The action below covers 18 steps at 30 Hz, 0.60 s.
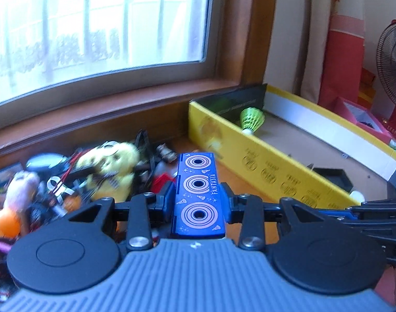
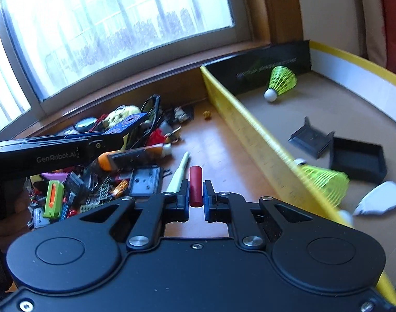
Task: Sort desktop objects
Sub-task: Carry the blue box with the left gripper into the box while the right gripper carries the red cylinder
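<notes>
Item 1: blue case (image 1: 198, 195), printed with ring motifs, clamped lengthwise between the pads of the left gripper (image 1: 198, 199), clear of the clutter pile (image 1: 68, 182) below and to its left.

Item 2: red cylinder (image 2: 195, 186), pinched upright in the right gripper (image 2: 196, 195), jaws closed tight on it.

Destination, judged: yellow-walled box (image 2: 250, 140) to the right of both tongs, already holding shuttlecocks (image 2: 281, 82) and black trays (image 2: 356, 158); both loads look raised to clear its wall.

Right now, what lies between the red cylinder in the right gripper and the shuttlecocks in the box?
The yellow box wall stands between the red cylinder and the shuttlecocks; short of it, bare wooden desk. The right wrist view shows this.
</notes>
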{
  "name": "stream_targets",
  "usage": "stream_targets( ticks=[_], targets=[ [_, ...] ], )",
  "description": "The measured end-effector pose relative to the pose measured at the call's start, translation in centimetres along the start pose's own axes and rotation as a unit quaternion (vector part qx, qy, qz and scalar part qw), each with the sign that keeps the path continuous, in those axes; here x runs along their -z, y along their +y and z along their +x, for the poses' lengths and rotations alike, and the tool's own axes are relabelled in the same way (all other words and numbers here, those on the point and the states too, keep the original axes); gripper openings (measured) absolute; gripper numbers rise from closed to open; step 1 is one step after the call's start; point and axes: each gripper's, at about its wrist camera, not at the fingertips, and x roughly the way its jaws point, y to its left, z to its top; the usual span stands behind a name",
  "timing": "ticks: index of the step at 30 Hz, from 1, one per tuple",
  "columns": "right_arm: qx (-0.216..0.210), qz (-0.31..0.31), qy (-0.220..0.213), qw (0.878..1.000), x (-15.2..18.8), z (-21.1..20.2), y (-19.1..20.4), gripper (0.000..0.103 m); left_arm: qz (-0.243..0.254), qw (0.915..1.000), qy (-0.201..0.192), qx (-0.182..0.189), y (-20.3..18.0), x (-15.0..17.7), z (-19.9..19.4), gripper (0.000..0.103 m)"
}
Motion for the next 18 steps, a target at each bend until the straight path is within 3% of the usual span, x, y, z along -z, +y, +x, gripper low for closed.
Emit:
stream_targets(
  ticks=[11,18],
  targets=[
    [-0.002,0.047,-0.040,0.998,-4.2,-2.5,-6.5,0.011,0.034,0.9982,-0.032,0.036,-5.9,-4.9,3.9,0.041],
    [0.032,0.060,-0.057,0.996,-6.1,-2.9,-11.1,0.011,0.050,0.9968,-0.034,0.051,-9.9,-6.8,6.9,0.041]
  ],
)
